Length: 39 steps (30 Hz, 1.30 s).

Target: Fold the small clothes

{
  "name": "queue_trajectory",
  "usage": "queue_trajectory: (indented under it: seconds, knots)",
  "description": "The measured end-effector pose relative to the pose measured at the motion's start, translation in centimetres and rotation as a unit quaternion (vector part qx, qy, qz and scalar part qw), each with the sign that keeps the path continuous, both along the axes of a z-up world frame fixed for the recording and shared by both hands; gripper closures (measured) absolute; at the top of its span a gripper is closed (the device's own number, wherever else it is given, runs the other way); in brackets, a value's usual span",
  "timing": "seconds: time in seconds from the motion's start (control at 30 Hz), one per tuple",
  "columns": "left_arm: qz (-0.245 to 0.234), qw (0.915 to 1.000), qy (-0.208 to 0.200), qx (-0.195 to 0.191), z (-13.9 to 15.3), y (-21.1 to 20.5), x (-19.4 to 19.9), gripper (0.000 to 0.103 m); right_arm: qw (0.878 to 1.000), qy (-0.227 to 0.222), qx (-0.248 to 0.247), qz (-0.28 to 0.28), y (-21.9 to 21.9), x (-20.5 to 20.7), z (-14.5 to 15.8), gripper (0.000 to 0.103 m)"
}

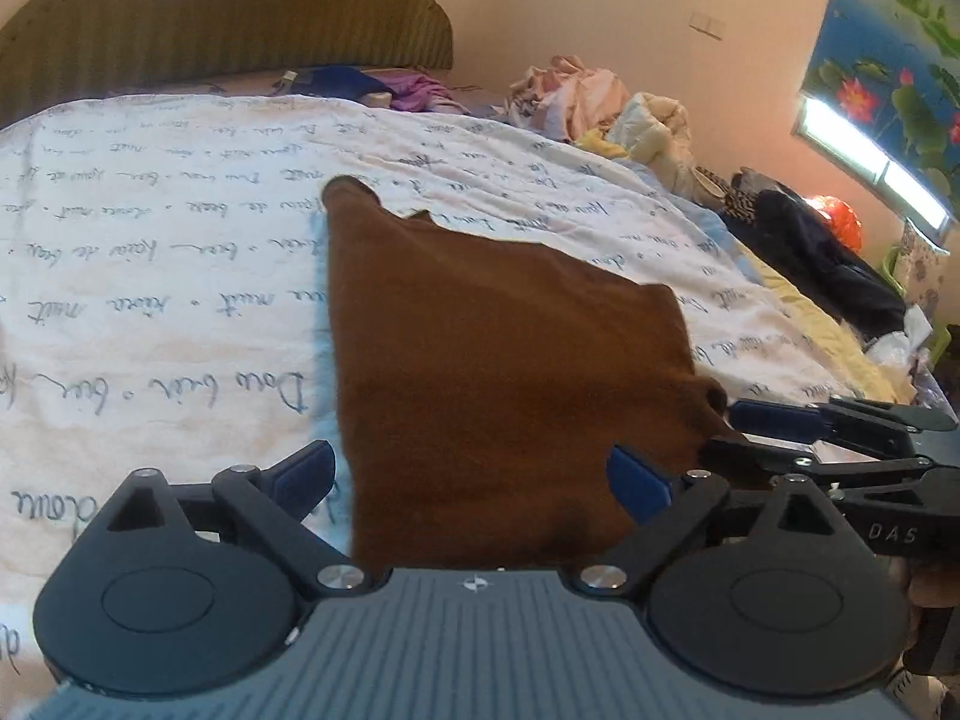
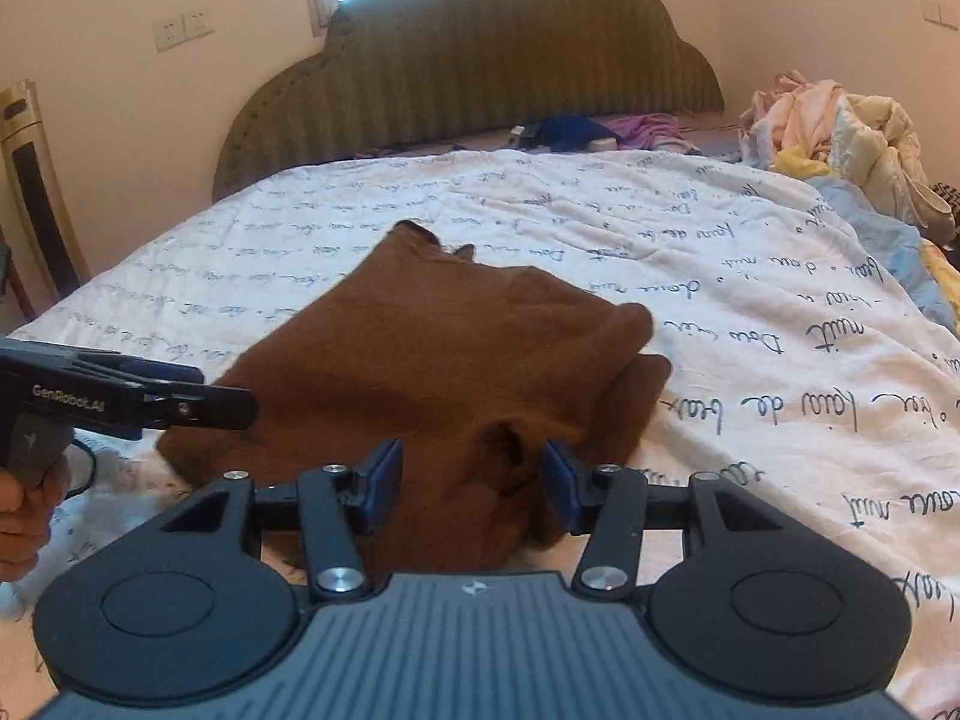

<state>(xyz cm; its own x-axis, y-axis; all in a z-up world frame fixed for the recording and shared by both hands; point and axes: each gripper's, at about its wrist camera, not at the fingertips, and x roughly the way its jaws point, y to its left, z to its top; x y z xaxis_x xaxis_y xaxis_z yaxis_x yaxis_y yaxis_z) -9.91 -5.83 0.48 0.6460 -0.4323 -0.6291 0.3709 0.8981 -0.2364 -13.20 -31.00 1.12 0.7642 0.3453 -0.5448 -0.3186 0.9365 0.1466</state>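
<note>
Brown garment point(image 2: 432, 360) lies on script-printed quilt point(image 2: 750, 276) (maybe creased).

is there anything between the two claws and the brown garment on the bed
Nothing visible. The brown garment lies directly between the open fingers of the left claw, and a bunched edge sits between those of the right claw, on the quilt.

Bed point(image 2: 750, 276), script-printed quilt point(image 1: 150, 300), brown garment point(image 2: 432, 348)

You see a white quilt point(image 2: 690, 252) with blue handwriting on the bed, a green scalloped headboard point(image 2: 480, 60), and a pile of pale clothes point(image 2: 840, 120) at the right.
</note>
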Motion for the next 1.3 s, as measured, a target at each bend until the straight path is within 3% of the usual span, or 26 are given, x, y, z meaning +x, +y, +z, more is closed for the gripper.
queue_trajectory:
  seconds: [0.1, 0.13, 0.2, 0.23, 0.27, 0.37, 0.5, 0.63, 0.73, 0.93, 0.97, 1.07, 1.1, 1.13, 1.17, 1.3]
  knots:
    - [-0.013, 0.9985, 0.035, 0.041, -2.8, -1.6, -0.1, 0.005, 0.998, 0.031, -0.063, 0.008, 1.3, -0.2, -2.1, 0.054]
    - [-0.02, 0.9983, 0.005, 0.055, -3.2, -1.8, -0.7, 0.0, 0.996, 0.046, -0.076, -0.004, 0.7, 0.2, -3.3, 0.05]
    - [-0.021, 0.997, 0.008, 0.075, -3.0, -2.1, -1.0, 0.001, 0.997, 0.07, -0.004, -0.016, -1.9, 0.5, -3.7, 0.037]
    - [-0.02, 0.9974, 0.018, 0.067, -2.6, -1.8, -0.8, 0.001, 0.997, 0.074, 0.027, -0.02, -3.0, 0.4, -3.2, 0.036]
    - [-0.021, 0.9979, 0.02, 0.059, -2.1, -1.5, -0.6, 0.0, 0.997, 0.063, 0.037, -0.024, -3.6, 0.2, -2.6, 0.036]
    - [0.0, 0.9979, 0.007, 0.064, -0.6, -0.7, 1.3, 0.0, 0.996, 0.058, 0.053, -0.047, -5.3, 1.4, -1.4, 0.02]
    - [0.027, 0.9966, 0.027, 0.073, 0.2, 0.2, 5.8, 0.0, 0.982, 0.101, 0.138, -0.081, -8.2, 5.8, -2.4, 0.02]
    - [0.024, 0.9953, 0.044, 0.083, -0.2, 0.1, 9.1, 0.0, 0.957, 0.141, 0.235, -0.094, -10.0, 9.2, -4.4, 0.02]
    - [0.019, 0.9954, 0.05, 0.08, -0.6, -0.5, 10.5, 0.0, 0.95, 0.153, 0.256, -0.087, -9.8, 10.4, -5.0, 0.017]
    - [0.006, 0.9967, 0.074, 0.033, -1.6, -1.6, 12.5, 0.0, 0.948, 0.166, 0.264, -0.059, -7.5, 11.7, -5.0, 0.014]
    - [0.001, 0.9965, 0.08, 0.022, -1.7, -1.7, 12.7, 0.003, 0.95, 0.163, 0.26, -0.056, -7.0, 11.9, -5.0, 0.014]
    - [-0.005, 0.9968, 0.08, 0.003, -1.7, -1.9, 12.8, 0.04, 0.961, 0.151, 0.227, -0.052, -5.5, 12.1, -4.8, 0.014]
    - [-0.004, 0.9967, 0.081, 0.001, -1.5, -1.9, 12.8, 0.056, 0.965, 0.148, 0.208, -0.056, -4.9, 12.1, -4.6, 0.023]
    - [-0.001, 0.9967, 0.081, 0.002, -1.3, -1.8, 12.8, 0.065, 0.97, 0.15, 0.184, -0.057, -4.1, 12.1, -4.3, 0.058]
    - [-0.002, 0.9968, 0.08, 0.004, -1.0, -1.8, 12.8, 0.068, 0.969, 0.153, 0.184, -0.055, -3.8, 12.0, -4.0, 0.066]
    - [-0.005, 0.9979, 0.055, 0.032, -0.1, -1.8, 12.0, 0.075, 0.98, 0.13, 0.138, -0.064, -1.5, 11.3, -2.0, 0.073]
